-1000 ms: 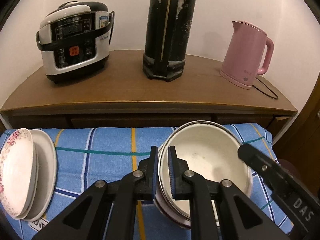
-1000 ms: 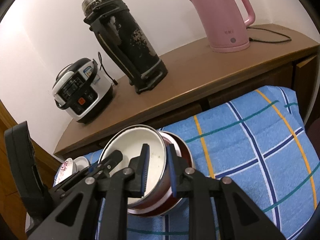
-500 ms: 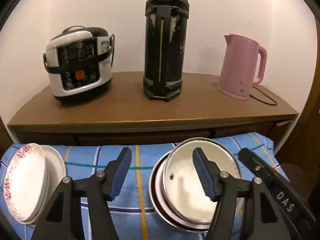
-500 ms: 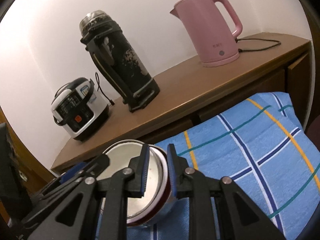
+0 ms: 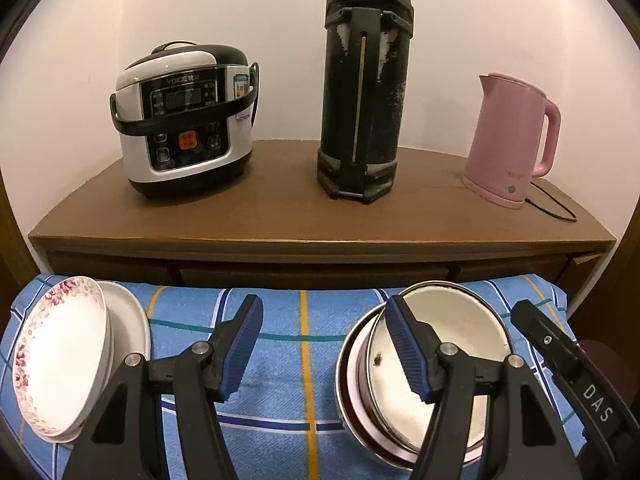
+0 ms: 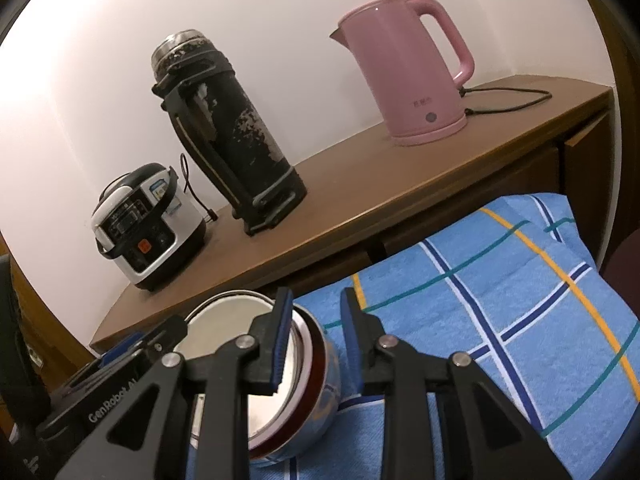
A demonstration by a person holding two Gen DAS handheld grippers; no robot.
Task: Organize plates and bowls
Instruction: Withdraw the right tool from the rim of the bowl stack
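Plates [image 5: 60,354] stacked at far left on blue checked cloth [image 5: 280,320], lower edge hidden behind left tongs [image 5: 324,350]. Left tongs wide apart, empty; second ago clamped on rim of nested bowls [image 5: 420,368]. Bowls sit right on cloth, near side cut off by arms. Right tongs [image 6: 314,338] straddle bowl rim, just been opening, pads off rim. Appliances on counter [image 5: 280,208] unchanged.

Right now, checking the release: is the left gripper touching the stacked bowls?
Apart. The left wrist view shows the left gripper wide open, nothing between its pads; one finger merely overlaps the stacked bowls.
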